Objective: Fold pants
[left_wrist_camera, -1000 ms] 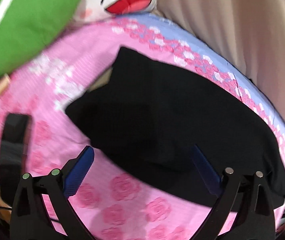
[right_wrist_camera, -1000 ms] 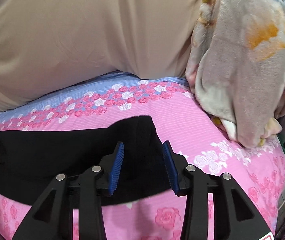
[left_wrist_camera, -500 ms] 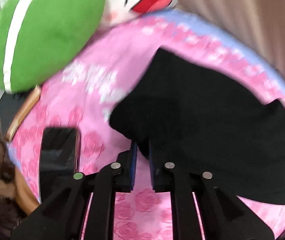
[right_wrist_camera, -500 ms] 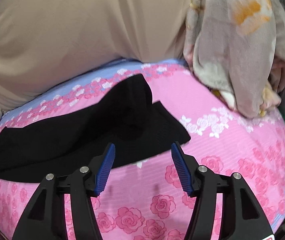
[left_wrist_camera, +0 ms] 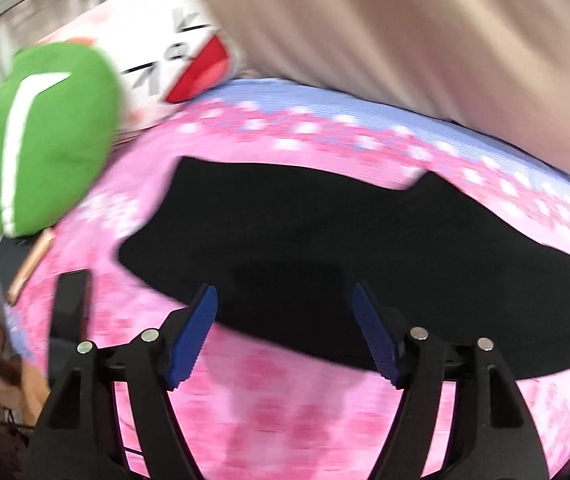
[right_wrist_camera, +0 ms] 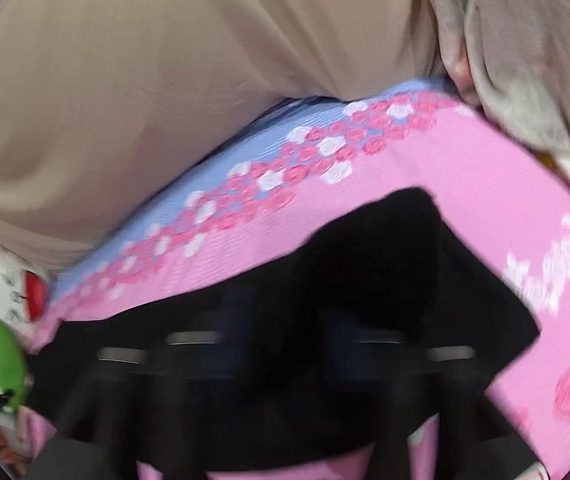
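The black pants (left_wrist_camera: 325,236) lie spread flat on a pink rose-print bedsheet (left_wrist_camera: 285,412). My left gripper (left_wrist_camera: 285,312) is open and empty, its blue pads just over the near edge of the pants. In the right wrist view the pants (right_wrist_camera: 385,264) fill the lower middle, with one end folded up on itself. My right gripper (right_wrist_camera: 285,320) is low over the black cloth. It is heavily blurred and dark against the cloth, so I cannot tell how its jaws stand.
A green cushion (left_wrist_camera: 41,140) and a white cartoon pillow (left_wrist_camera: 181,60) lie at the far left. A beige curtain (left_wrist_camera: 425,32) hangs behind the bed. A black phone (left_wrist_camera: 71,308) lies on the sheet at left. A floral blanket (right_wrist_camera: 525,60) hangs at right.
My left gripper was shut at the pants' edge half a second ago and has opened wide. My right gripper has dropped forward over the pants, and its view has turned left.
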`<state>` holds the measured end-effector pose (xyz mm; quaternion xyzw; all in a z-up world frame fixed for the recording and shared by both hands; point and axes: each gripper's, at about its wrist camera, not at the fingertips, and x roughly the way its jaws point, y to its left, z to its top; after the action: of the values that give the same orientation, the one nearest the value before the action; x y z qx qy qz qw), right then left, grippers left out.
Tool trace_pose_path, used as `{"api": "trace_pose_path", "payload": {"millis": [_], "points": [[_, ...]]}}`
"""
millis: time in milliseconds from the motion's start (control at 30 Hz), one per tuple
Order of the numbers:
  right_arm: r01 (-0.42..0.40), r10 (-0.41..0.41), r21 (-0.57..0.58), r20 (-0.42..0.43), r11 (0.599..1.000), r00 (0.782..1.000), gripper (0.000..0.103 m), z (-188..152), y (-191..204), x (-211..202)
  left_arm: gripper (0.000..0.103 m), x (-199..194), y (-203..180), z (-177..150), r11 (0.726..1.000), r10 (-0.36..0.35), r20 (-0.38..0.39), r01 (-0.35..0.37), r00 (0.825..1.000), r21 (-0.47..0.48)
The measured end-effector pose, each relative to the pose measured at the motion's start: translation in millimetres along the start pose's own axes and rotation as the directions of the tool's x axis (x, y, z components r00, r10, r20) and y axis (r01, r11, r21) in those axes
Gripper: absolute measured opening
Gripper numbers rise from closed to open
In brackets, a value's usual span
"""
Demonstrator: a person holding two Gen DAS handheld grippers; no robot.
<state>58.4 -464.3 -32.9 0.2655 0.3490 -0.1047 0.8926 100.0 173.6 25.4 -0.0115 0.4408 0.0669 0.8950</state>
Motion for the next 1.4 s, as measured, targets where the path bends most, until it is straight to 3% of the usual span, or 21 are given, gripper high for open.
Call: {"api": "trace_pose_path", "payload": {"millis": [33, 100, 167, 233, 300, 367, 400, 533, 667, 733, 833, 933, 1033, 1100, 1133, 1200, 1233, 1300, 1333, 1400], "points": [[-0.027, 0.027, 0.015, 0.019, 1.0, 0.999, 0.005, 6, 1, -4, 0.068, 1, -13, -2, 1.0, -0.012, -0.001, 0.012, 1.0, 0.021], [-0.156, 0.156, -0.012, 0.113, 0.988, 0.981, 0.005, 13, 8, -44, 0.068, -1, -28, -6, 0.998, -0.033, 0.003, 0.033, 0.999, 0.053], [-0.178, 0.191, -0.081, 0.188, 0.981, 0.963, 0.004, 11, 7, -81, 0.074, 0, -36, -11, 0.996, -0.037, 0.01, 0.037, 0.999, 0.078], [-0.127, 0.136, -0.063, 0.154, 0.99, 0.979, 0.004, 4, -15, -77, 0.081, 9, -45, -17, 0.994, -0.037, 0.001, 0.036, 0.999, 0.102], [-0.054, 0.052, 0.046, 0.036, 0.997, 0.998, 0.004, -13, -59, -44, 0.081, 24, -49, -22, 0.993, -0.016, -0.026, 0.019, 1.0, 0.115], [-0.013, 0.021, 0.123, -0.066, 0.992, 0.998, 0.005, -34, -89, -18, 0.081, 40, -50, -25, 0.994, -0.012, -0.066, 0.019, 0.998, 0.107], [-0.025, 0.034, 0.141, -0.063, 0.99, 0.997, 0.005, -40, -94, -17, 0.081, 46, -51, -27, 0.994, -0.013, -0.082, 0.022, 0.997, 0.103], [-0.032, 0.035, 0.133, -0.024, 0.991, 0.999, 0.031, -41, -89, -30, 0.082, 58, -50, -32, 0.996, -0.004, -0.1, 0.014, 0.995, 0.092], [0.06, -0.061, 0.119, 0.006, 0.991, 0.998, 0.033, -48, -88, -49, 0.082, 68, -36, -35, 0.998, 0.021, -0.121, -0.013, 0.992, 0.064], [0.156, -0.162, 0.068, 0.088, 0.985, 0.983, 0.035, -60, -72, -76, 0.082, 67, -20, -36, 0.998, 0.057, -0.111, -0.053, 0.992, 0.042], [0.227, -0.214, -0.063, 0.162, 0.972, 0.963, 0.035, -70, -34, -97, 0.082, 67, 12, -32, 0.997, 0.082, -0.11, -0.082, 0.991, -0.002], [0.144, -0.123, -0.135, 0.148, 0.98, 0.981, 0.045, -84, 11, -101, 0.082, 75, 37, -27, 0.997, 0.05, -0.132, -0.058, 0.99, -0.053], [0.077, -0.056, -0.224, 0.096, 0.972, 0.994, 0.045, -105, 60, -85, 0.082, 90, 48, -25, 0.996, 0.031, -0.14, -0.042, 0.99, -0.076], [0.029, -0.015, -0.271, 0.053, 0.962, 0.998, 0.045, -117, 92, -69, 0.065, 99, 51, -27, 0.996, -0.004, -0.133, -0.008, 0.991, -0.092], [0.01, -0.001, -0.289, 0.033, 0.957, 0.999, 0.045, -122, 104, -63, 0.055, 97, 53, -26, 0.997, 0.011, -0.101, -0.02, 0.995, -0.081], [-0.027, 0.028, -0.309, -0.002, 0.951, 1.0, 0.045, -133, 125, -57, 0.013, 91, 61, -20, 0.994, 0.073, -0.075, -0.079, 0.995, -0.073], [-0.039, 0.038, -0.318, -0.009, 0.947, 0.999, 0.045, -135, 133, -56, 0.013, 89, 73, -17, 0.992, 0.08, -0.071, -0.087, 0.994, -0.087], [-0.044, 0.047, -0.348, 0.0, 0.937, 0.999, 0.046, -138, 145, -60, 0.015, 96, 88, -15, 0.995, 0.028, -0.11, -0.038, 0.993, -0.095], [-0.04, 0.045, -0.351, 0.005, 0.935, 0.999, 0.051, -139, 145, -61, 0.016, 97, 89, -18, 0.996, 0.02, -0.119, -0.029, 0.993, -0.08], [0.02, -0.013, -0.316, 0.026, 0.948, 1.0, 0.052, -134, 127, -60, 0.018, 82, 77, -21, 0.998, 0.057, -0.088, -0.059, 0.994, -0.014]]}}
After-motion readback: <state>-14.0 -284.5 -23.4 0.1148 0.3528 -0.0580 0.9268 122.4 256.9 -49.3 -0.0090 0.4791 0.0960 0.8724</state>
